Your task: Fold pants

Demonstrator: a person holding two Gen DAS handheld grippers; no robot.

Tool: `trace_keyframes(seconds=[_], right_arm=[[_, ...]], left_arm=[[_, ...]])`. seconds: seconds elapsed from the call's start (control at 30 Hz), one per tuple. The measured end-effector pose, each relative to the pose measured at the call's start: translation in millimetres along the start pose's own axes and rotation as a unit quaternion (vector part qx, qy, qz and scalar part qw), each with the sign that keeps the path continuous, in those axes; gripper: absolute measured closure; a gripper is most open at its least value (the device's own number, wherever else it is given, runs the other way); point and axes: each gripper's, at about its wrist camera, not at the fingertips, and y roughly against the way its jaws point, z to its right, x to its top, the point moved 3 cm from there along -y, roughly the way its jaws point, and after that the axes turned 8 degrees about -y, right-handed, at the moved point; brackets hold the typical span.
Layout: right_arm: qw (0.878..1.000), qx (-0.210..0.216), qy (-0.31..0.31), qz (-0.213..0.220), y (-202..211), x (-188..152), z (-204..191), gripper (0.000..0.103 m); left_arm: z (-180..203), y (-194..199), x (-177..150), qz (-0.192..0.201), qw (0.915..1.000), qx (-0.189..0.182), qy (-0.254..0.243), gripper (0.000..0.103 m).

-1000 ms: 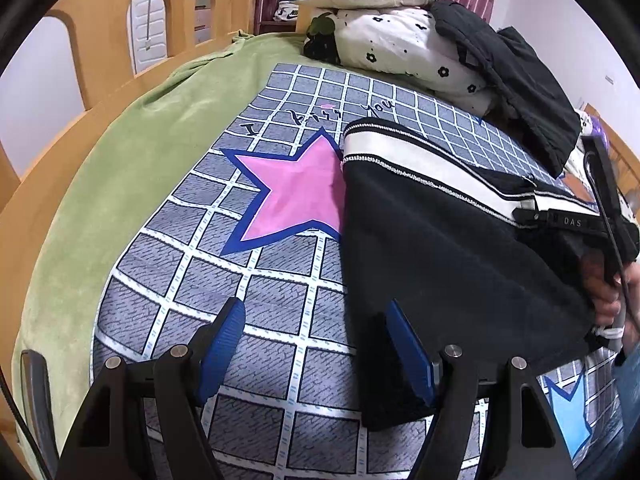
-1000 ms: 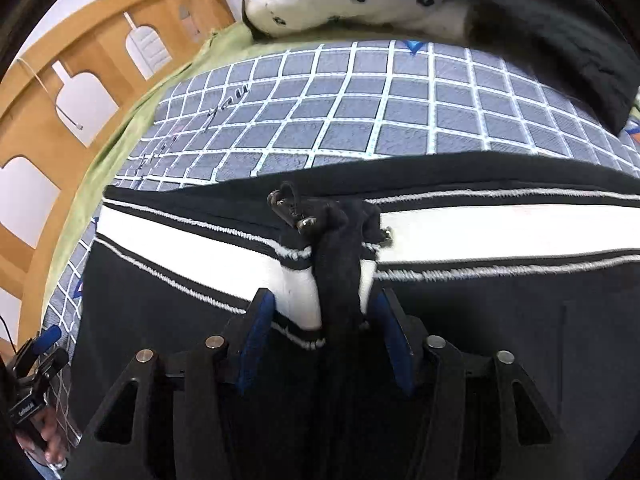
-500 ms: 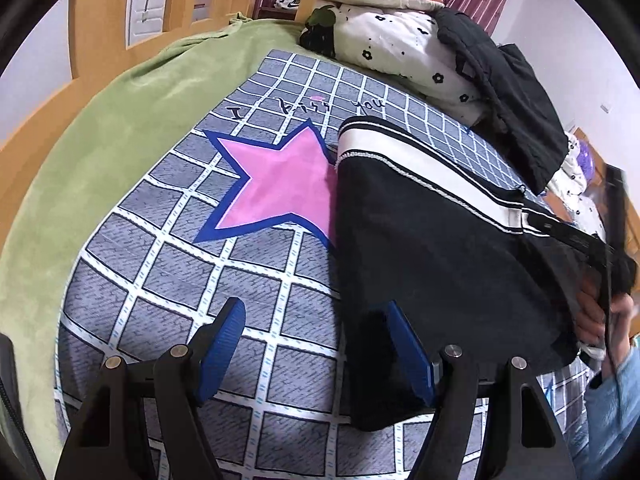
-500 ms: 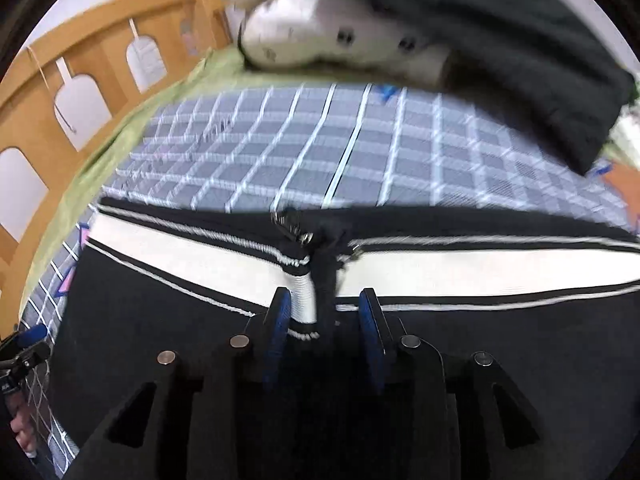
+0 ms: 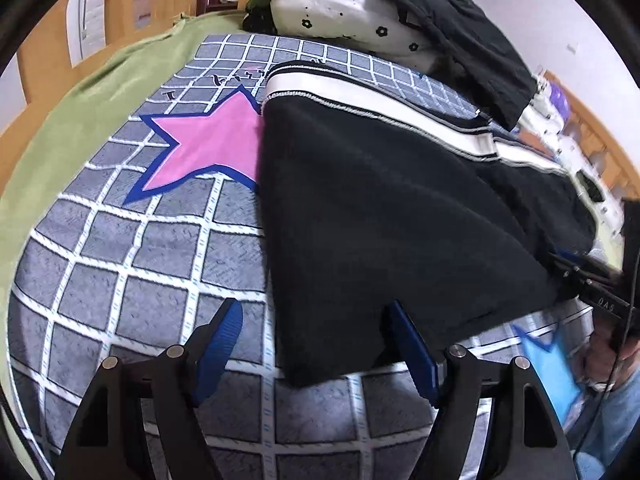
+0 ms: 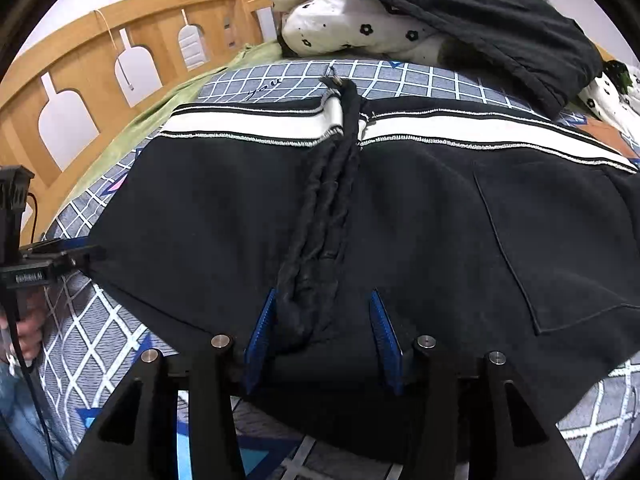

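Black pants (image 6: 400,220), white-striped waistband at 12 o'clock, spread flat on grid-patterned bedcover (image 5: 140,260); right gripper (image 6: 324,336) jaws just opening, drawstring loose between them; left gripper (image 5: 316,344) agape, straddling the pants' lower corner, pads clear.

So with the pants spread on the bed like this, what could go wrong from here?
The drawstring lies loose across the black pants, between the pads of the right claw, whose jaws have just been opening; it could snag or get folded in crooked. The left claw, open, straddles only the pants' corner, so a grasp may slip.
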Motion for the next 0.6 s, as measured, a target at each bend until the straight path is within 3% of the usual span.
trace_keyframes(seconds=[0.13,0.27,0.4,0.47,0.53,0.57,0.6], right_arm=[[1.0,0.023,-0.021,0.007,16,2,10,0.053],[0.998,-0.007,-0.045,0.053,41,6,34,0.049],[0.997,-0.029,-0.039,0.056,55,13,53,0.049],[0.995,-0.053,-0.034,0.075,63,18,61,0.049],[0.991,-0.083,-0.027,0.103,77,25,74,0.049],[0.99,-0.09,-0.026,0.109,82,30,81,0.049],[0.99,-0.088,-0.028,0.107,86,35,88,0.049]], left_arm=[[-19,-1,0,0.021,0.9915,-0.09,0.092,0.029],[-19,-11,6,0.036,0.9871,-0.102,0.119,0.029],[-17,-26,23,0.032,0.9855,-0.094,0.138,0.031],[-18,-32,28,0.027,0.9863,-0.078,0.143,0.038],[-18,-32,29,0.021,0.9896,-0.049,0.134,0.056],[-17,-31,30,0.017,0.9906,-0.035,0.131,0.06],[-19,-30,31,0.015,0.9906,-0.03,0.132,0.071]])
